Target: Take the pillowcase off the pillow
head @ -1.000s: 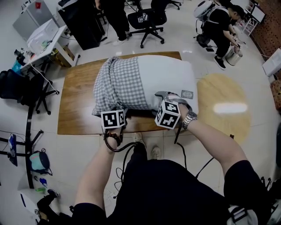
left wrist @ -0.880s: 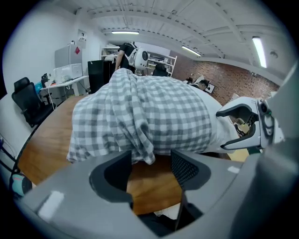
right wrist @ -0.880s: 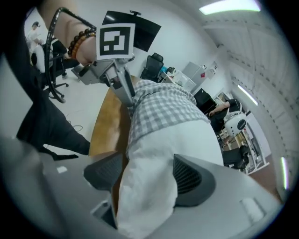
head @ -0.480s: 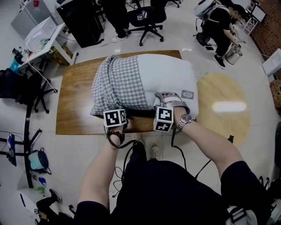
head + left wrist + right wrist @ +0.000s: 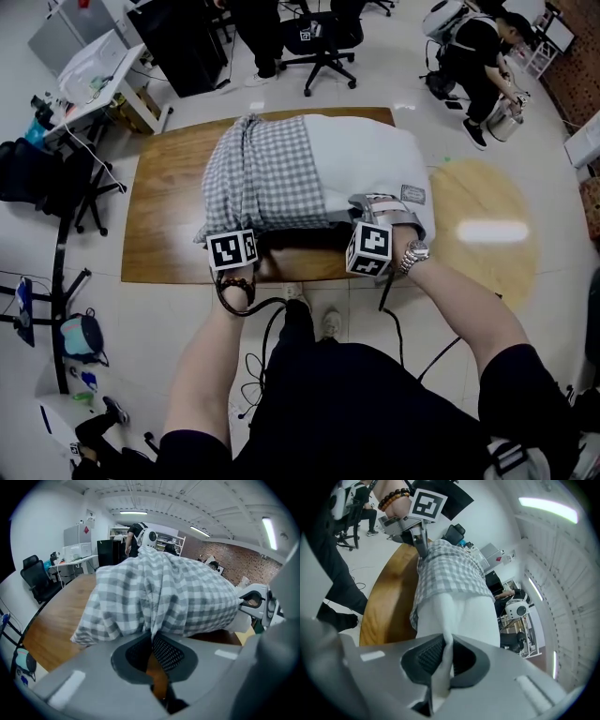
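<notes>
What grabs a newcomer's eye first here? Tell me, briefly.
A big white pillow, half in a grey checked pillowcase, fills the wooden table. At its near edge, the left hand-held gripper has just closed on the pillowcase, the right hand-held gripper on the bare pillow's white cloth.

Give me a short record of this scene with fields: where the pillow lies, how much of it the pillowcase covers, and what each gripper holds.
pillow: lies on the wooden table; its white end is bare
pillowcase: grey checked, bunched over the other part of the pillow
left gripper: jaws have just closed and pinch a fold of the pillowcase
right gripper: jaws have just closed and pinch the white fabric of the pillow
task state: pillowcase partly off, not yet removed
</notes>
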Demonstrator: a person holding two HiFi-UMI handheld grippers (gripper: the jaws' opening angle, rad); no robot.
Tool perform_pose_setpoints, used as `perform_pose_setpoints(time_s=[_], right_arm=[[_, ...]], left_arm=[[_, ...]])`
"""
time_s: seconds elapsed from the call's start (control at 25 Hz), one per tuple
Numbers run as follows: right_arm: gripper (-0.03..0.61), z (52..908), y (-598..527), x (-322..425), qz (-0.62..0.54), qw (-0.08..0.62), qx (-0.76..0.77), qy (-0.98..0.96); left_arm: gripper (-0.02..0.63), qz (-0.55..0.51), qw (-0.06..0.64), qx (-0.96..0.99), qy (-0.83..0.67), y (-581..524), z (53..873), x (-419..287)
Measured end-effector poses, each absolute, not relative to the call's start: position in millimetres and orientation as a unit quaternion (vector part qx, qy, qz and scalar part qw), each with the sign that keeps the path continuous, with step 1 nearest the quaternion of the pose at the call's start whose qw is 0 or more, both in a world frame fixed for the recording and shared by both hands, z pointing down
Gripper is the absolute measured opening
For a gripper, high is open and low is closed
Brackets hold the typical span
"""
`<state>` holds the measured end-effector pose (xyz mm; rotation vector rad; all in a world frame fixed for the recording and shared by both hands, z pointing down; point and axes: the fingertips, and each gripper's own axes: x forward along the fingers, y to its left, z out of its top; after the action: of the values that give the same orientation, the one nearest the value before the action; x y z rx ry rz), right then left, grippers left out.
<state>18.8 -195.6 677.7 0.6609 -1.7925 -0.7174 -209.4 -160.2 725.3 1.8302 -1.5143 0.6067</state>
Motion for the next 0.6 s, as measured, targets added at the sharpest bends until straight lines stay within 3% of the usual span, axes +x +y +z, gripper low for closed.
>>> perform_pose_setpoints(time_s=[0.6], right_arm=[[0.015,660,-203,64,-0.286,0.515,0.291,-0.754]], left_arm=[[0.009,0.203,0.352,0.657,-0.635,-160,698,-278]])
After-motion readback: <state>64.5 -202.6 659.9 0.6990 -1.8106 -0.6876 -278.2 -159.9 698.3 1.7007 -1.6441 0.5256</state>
